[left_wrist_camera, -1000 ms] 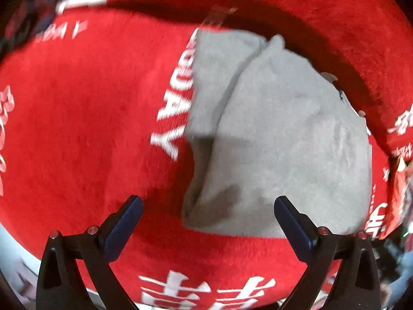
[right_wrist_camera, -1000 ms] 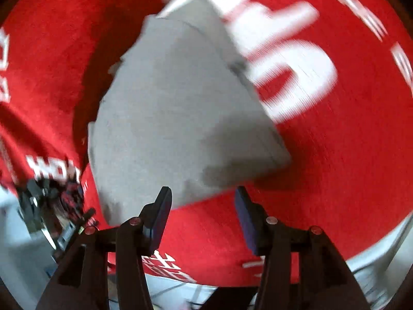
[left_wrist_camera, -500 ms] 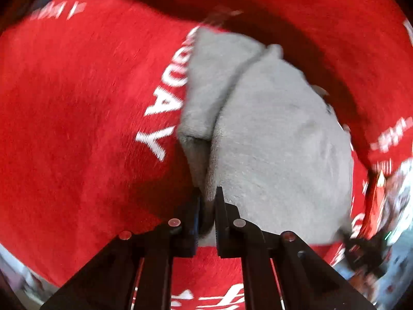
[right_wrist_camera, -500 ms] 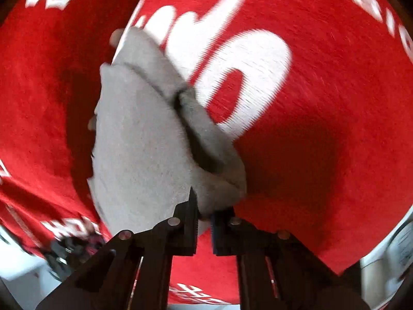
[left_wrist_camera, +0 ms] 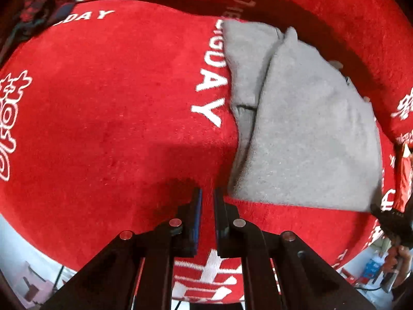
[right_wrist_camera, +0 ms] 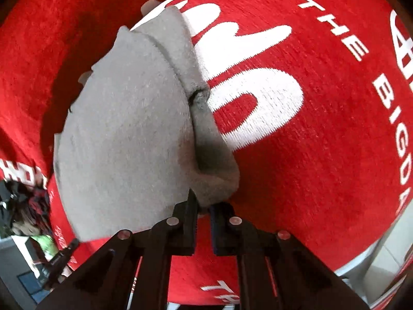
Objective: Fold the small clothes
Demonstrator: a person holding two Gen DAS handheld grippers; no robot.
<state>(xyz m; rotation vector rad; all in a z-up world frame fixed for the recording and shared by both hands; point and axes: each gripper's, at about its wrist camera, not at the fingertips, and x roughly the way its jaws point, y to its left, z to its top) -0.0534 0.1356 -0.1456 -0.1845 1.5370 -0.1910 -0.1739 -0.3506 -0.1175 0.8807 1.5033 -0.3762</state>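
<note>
The right gripper (right_wrist_camera: pixel 203 208) has its fingers pinched on the near corner of the grey garment (right_wrist_camera: pixel 129 129), which is folded over itself with a thicker rolled edge running along its right side. The left gripper (left_wrist_camera: pixel 207 201) has its fingers drawn together with only a narrow gap, holding nothing, just beside the garment's (left_wrist_camera: pixel 304 134) near left corner and apart from it. The cloth lies on a red blanket (left_wrist_camera: pixel 103 103) printed with big white letters, and nothing else sits on top of it. At the far left corner of the blanket there's a dark, patterned heap (left_wrist_camera: pixel 38 7), too blurred to name. Pale floor (right_wrist_camera: pixel 382 266) shows past the blanket's edge.
</note>
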